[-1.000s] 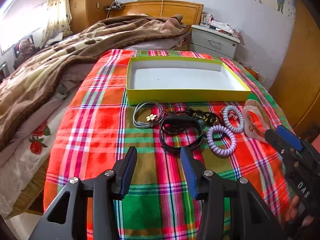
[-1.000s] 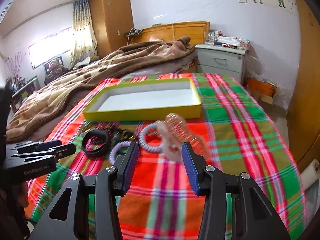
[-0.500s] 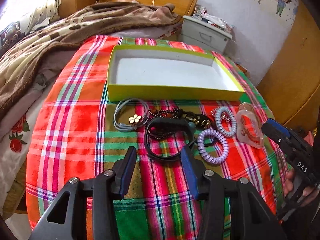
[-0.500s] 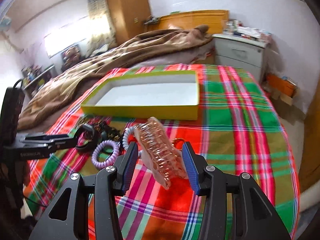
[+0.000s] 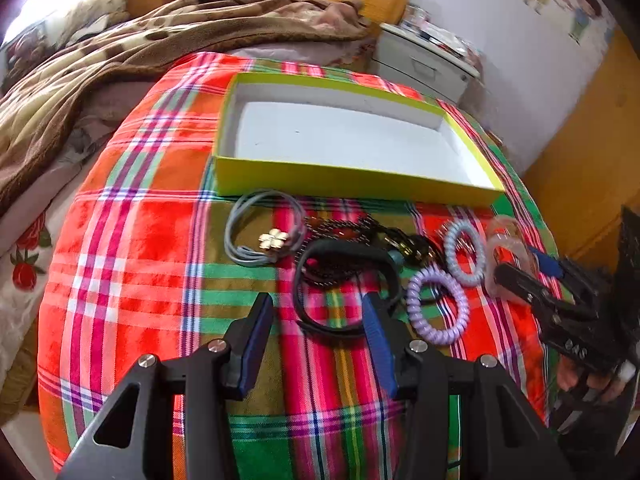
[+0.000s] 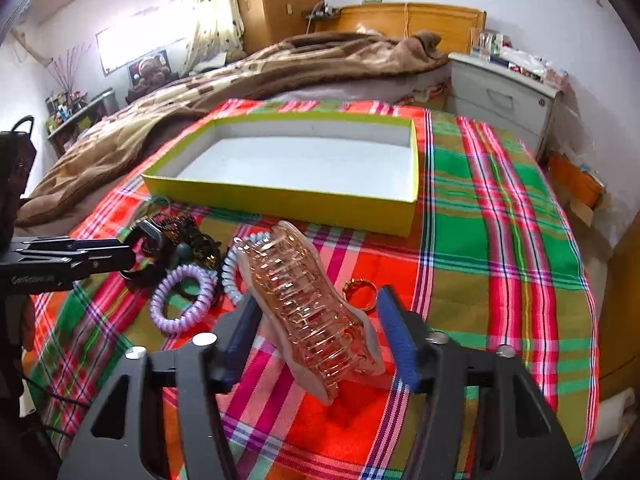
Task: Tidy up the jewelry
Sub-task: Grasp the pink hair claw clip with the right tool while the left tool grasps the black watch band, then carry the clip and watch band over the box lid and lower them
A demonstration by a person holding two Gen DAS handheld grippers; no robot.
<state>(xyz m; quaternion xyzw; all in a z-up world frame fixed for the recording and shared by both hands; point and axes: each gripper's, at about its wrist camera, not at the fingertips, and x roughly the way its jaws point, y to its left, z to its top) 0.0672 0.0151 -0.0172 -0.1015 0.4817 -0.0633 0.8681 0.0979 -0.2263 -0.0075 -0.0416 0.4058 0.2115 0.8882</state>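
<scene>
A yellow-green box (image 5: 352,184) with a white, empty inside lies on the plaid cloth. In front of it sit a grey hair tie with a gold flower (image 5: 272,240), a black beaded necklace (image 5: 340,228), a black wristband (image 5: 344,284), a lilac spiral tie (image 5: 438,304) and a pale blue spiral tie (image 5: 464,252). My left gripper (image 5: 318,320) is open, its right finger at the wristband's near edge. My right gripper (image 6: 320,320) is open around a clear pink claw clip (image 6: 304,300); only the left pad is near it. A gold ring (image 6: 360,292) lies behind the clip.
The red and green plaid cloth (image 6: 492,240) covers the bed's foot. A brown blanket (image 5: 120,52) is heaped at the back left. A white nightstand (image 6: 504,96) stands at the back right, a wooden wardrobe (image 5: 592,152) to the right. A hand (image 5: 580,380) holds the right gripper.
Both grippers have come lower and closer to the jewelry. The right gripper's fingers now straddle the pink clip, and the left gripper's tips have reached the black wristband.
</scene>
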